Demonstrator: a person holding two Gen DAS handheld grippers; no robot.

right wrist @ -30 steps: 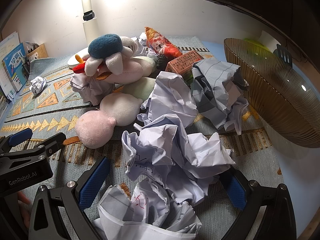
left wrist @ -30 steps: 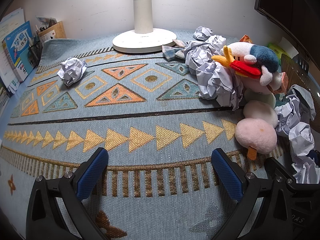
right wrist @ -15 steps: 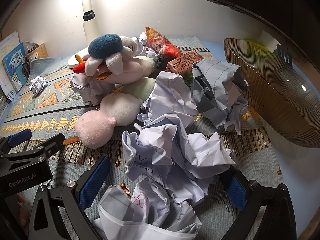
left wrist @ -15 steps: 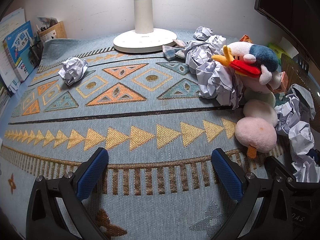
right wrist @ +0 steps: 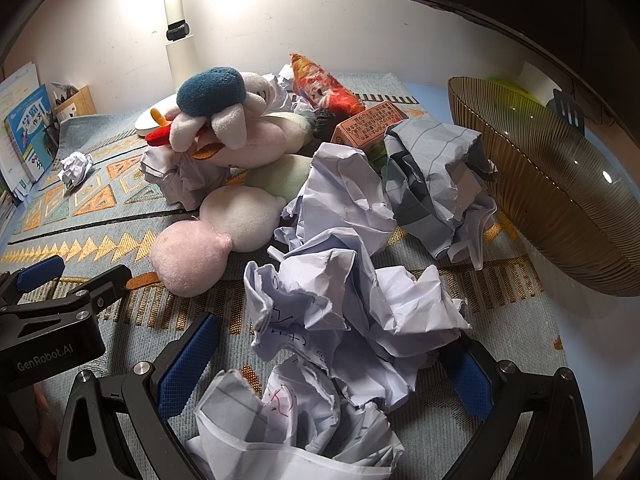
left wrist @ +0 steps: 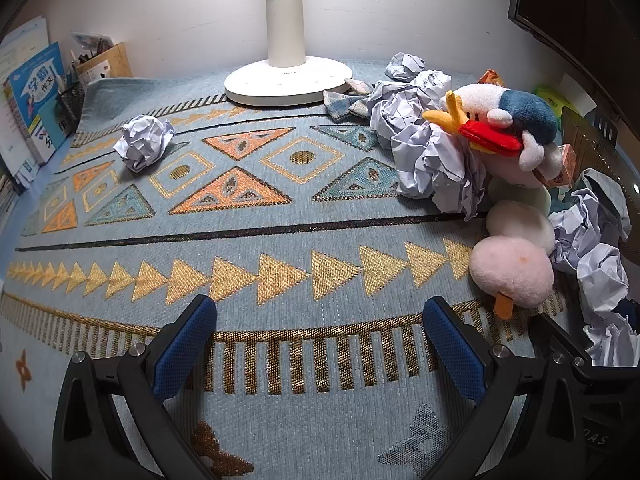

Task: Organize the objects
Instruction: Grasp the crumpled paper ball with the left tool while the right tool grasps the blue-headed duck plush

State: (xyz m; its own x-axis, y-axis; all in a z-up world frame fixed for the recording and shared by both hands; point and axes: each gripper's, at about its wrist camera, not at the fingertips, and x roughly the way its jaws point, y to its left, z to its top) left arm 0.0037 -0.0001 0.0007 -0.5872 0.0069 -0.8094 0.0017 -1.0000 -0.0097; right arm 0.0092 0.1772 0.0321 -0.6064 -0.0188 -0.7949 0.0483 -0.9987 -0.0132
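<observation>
left gripper (left wrist: 320,332): jaws wide apart, nothing between them, over bare rug in the lower half of the left wrist view; also seen at the lower left edge of the right wrist view (right wrist: 52,280).
right gripper (right wrist: 320,364): jaws wide apart, straddling a crumpled paper wad (right wrist: 352,312); cannot tell whether the blue pads touch it.
paper wads, near: 2 between or just ahead of the right jaws, the second one (right wrist: 288,412) at bottom centre with red scribble on it.
paper wads, mid: 2 more behind those, one white (right wrist: 344,200), one with grey-blue printing (right wrist: 440,184).
paper wads, far: 1 lone ball (left wrist: 144,142) upper left of the left wrist view, well apart from the pile; 1 small ball (left wrist: 406,66) by the lamp base; a larger crumpled mass (left wrist: 428,152) under the plush head, count inside it unclear.
plush toys: 1 duck-like toy (right wrist: 224,120) with blue cap; 3 round plush lumps (pink (right wrist: 188,256), cream, pale green) touching in a row, cannot tell if separate.
snack packets: 1 red-orange bag (right wrist: 324,88), 1 orange box (right wrist: 368,124), centre top of the pile.
bowl: 1 ribbed amber glass bowl (right wrist: 560,184), right side, tilted, just beside the printed wad.
lamp: 1 white base (left wrist: 286,80), top centre.
rug (left wrist: 248,240): 1, patterned blue, under everything.
books (left wrist: 36,92): stack at left edge, count unclear.
</observation>
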